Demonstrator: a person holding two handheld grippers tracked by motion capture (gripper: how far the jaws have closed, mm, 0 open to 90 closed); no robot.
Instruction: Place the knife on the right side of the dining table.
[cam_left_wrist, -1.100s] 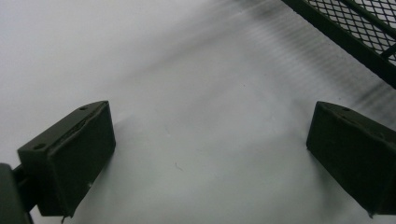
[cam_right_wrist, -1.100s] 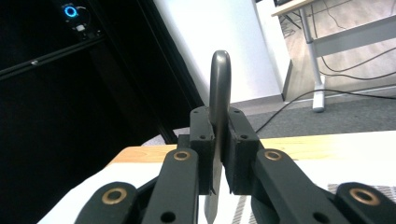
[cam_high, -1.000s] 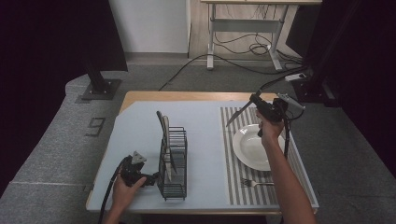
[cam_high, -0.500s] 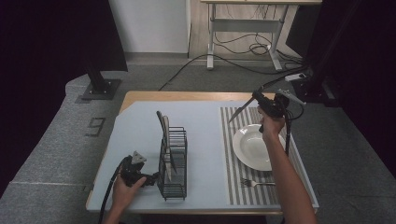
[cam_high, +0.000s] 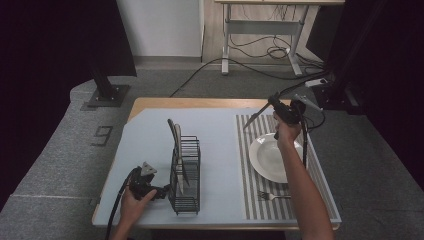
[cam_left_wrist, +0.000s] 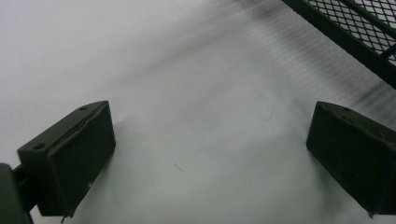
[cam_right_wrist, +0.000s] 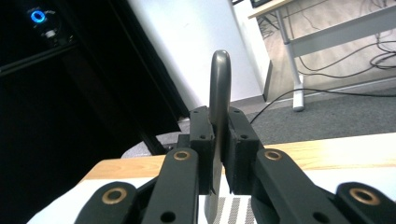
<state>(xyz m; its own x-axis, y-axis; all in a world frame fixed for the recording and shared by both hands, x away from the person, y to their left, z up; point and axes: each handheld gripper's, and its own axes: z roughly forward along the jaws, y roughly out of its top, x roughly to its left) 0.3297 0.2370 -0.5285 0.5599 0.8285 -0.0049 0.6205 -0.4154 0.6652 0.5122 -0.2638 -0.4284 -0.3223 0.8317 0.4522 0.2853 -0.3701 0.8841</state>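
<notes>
Right gripper (cam_high: 274, 107): held raised above the far edge of the striped placemat (cam_high: 249, 165), beyond the white plate (cam_high: 267, 157); its fingers (cam_right_wrist: 201, 140) are pressed tight on a table knife (cam_right_wrist: 218, 93), one on each flat side. In the right gripper view the rounded end of the knife stands up past the fingers and the rest runs down between them; in the high view the knife (cam_high: 256, 115) slants from the gripper down and to the left over the mat's far left corner, clear of the surface. Left gripper (cam_high: 161, 192): resting low on the worktop (cam_high: 220, 150) at the near left, just beside the black wire cutlery rack (cam_high: 185, 175); its fingers (cam_left_wrist: 70, 154) are spread wide with bare pale surface between them, and a corner of the rack's mesh (cam_left_wrist: 355, 23) shows at the upper right of the left gripper view. Rack: upright near the middle left of the worktop, with two long utensils (cam_high: 175, 145) standing in it, handles above the rim. Plate: white, round, lying on the placemat at the right side. Fork (cam_high: 272, 196): lying flat on the placemat near the front edge, on the near side of the plate, tines to the left. Person's right forearm (cam_high: 300, 190): reaching across the plate's right edge.
</notes>
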